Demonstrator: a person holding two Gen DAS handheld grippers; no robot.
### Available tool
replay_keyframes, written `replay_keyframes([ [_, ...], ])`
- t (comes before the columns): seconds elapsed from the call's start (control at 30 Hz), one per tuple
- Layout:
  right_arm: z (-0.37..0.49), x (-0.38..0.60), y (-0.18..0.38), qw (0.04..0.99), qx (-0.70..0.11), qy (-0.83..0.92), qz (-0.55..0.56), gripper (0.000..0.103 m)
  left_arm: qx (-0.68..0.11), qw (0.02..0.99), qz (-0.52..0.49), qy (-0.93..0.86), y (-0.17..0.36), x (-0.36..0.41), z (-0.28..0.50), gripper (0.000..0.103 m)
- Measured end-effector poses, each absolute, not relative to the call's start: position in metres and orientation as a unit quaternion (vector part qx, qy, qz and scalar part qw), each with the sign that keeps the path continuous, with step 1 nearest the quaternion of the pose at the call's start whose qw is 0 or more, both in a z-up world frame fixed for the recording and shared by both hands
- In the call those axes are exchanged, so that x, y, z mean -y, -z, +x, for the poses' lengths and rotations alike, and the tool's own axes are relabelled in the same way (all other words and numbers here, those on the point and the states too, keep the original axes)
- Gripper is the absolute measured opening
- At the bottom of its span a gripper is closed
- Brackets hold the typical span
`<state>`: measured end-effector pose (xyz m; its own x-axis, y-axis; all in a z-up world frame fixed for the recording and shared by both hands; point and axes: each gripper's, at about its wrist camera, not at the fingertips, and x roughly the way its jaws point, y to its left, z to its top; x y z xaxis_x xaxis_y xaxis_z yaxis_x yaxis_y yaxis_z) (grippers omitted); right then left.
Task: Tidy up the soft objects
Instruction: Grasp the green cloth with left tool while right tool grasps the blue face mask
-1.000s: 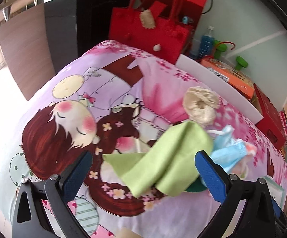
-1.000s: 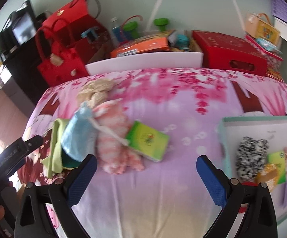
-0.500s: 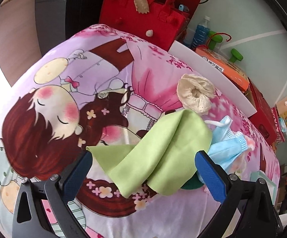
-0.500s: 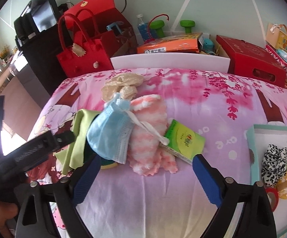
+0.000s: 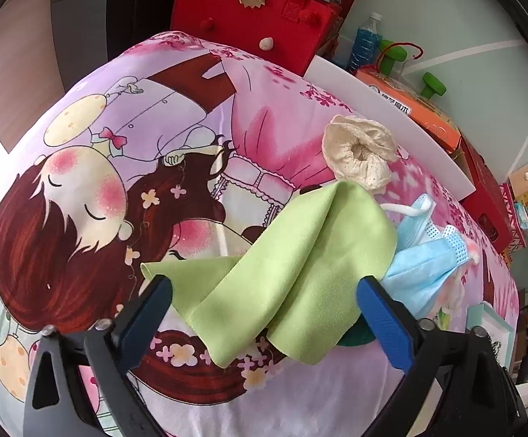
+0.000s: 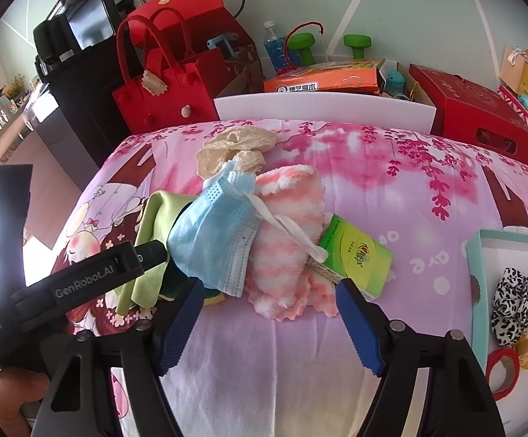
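Observation:
A pile of soft things lies on the cartoon bedsheet (image 5: pixel 81 167). My left gripper (image 5: pixel 264 291) hovers over a folded green cloth (image 5: pixel 293 262); its jaws are closing with the cloth between them, and the pads are clear of it. My right gripper (image 6: pixel 269 291) is also closing, astride the near end of a pink-and-white fluffy towel (image 6: pixel 285 240), without pressing it. A blue face mask (image 6: pixel 212 240) drapes over the towel and the green cloth (image 6: pixel 147 225). Cream lace fabric (image 6: pixel 234 149) lies behind them. A green tissue pack (image 6: pixel 355 255) sits right of the towel.
A teal box (image 6: pixel 482 255) at the right holds a leopard scrunchie (image 6: pixel 515 306) and small items. Behind the bed stand a red felt bag (image 6: pixel 161 102), a white board (image 6: pixel 322 109), an orange box (image 6: pixel 322 80) and a red box (image 6: pixel 471 109). A hand holds the left gripper's housing (image 6: pixel 81 284).
Both grippers have dropped closer to the pile. The right one swung left from the tissue pack to over the towel and mask. Both pairs of jaws have narrowed.

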<state>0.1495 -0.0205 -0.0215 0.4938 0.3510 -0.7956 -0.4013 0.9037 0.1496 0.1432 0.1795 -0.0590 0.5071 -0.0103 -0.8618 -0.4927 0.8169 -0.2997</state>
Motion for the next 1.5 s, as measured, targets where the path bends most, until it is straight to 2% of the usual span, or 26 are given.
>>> replay_keyframes([
  [0.03,0.15,0.021,0.021,0.864,-0.453,-0.218,-0.028,0.077,-0.474,0.826,-0.267,-0.144,0.059,-0.179,0.143,0.081],
  [0.2,0.148,0.014,0.022,0.862,-0.451,-0.227,-0.034,0.074,-0.479,0.819,-0.284,-0.141,0.066,-0.183,0.144,0.075],
  [0.27,0.146,0.011,0.022,0.861,-0.451,-0.233,-0.035,0.073,-0.475,0.816,-0.301,-0.133,0.068,-0.186,0.143,0.064],
  [0.47,0.142,0.001,0.024,0.858,-0.448,-0.249,-0.042,0.069,-0.463,0.812,-0.337,-0.111,0.07,-0.19,0.14,0.044],
  [0.53,0.142,-0.003,0.025,0.856,-0.447,-0.255,-0.043,0.062,-0.458,0.81,-0.351,-0.106,0.071,-0.192,0.139,0.039],
  [0.67,0.141,-0.014,0.03,0.852,-0.447,-0.267,-0.049,0.055,-0.453,0.811,-0.357,-0.102,0.069,-0.193,0.138,0.03],
  [0.8,0.14,-0.021,0.033,0.849,-0.447,-0.275,-0.054,0.048,-0.447,0.808,-0.372,-0.096,0.07,-0.196,0.138,0.025],
  [0.93,0.14,-0.027,0.035,0.847,-0.447,-0.282,-0.053,0.036,-0.442,0.806,-0.381,-0.096,0.071,-0.199,0.136,0.018],
  [1.03,0.141,-0.028,0.036,0.845,-0.448,-0.288,-0.049,0.021,-0.44,0.806,-0.383,-0.099,0.07,-0.202,0.134,0.015],
  [1.07,0.141,-0.028,0.037,0.845,-0.448,-0.288,-0.048,0.021,-0.44,0.806,-0.384,-0.099,0.07,-0.202,0.133,0.013],
  [1.13,0.141,-0.028,0.036,0.847,-0.445,-0.287,-0.047,0.013,-0.439,0.806,-0.385,-0.1,0.071,-0.203,0.133,0.011],
  [1.5,0.14,-0.016,0.025,0.855,-0.431,-0.286,-0.029,0.012,-0.43,0.814,-0.377,-0.099,0.063,-0.203,0.13,0.005],
])
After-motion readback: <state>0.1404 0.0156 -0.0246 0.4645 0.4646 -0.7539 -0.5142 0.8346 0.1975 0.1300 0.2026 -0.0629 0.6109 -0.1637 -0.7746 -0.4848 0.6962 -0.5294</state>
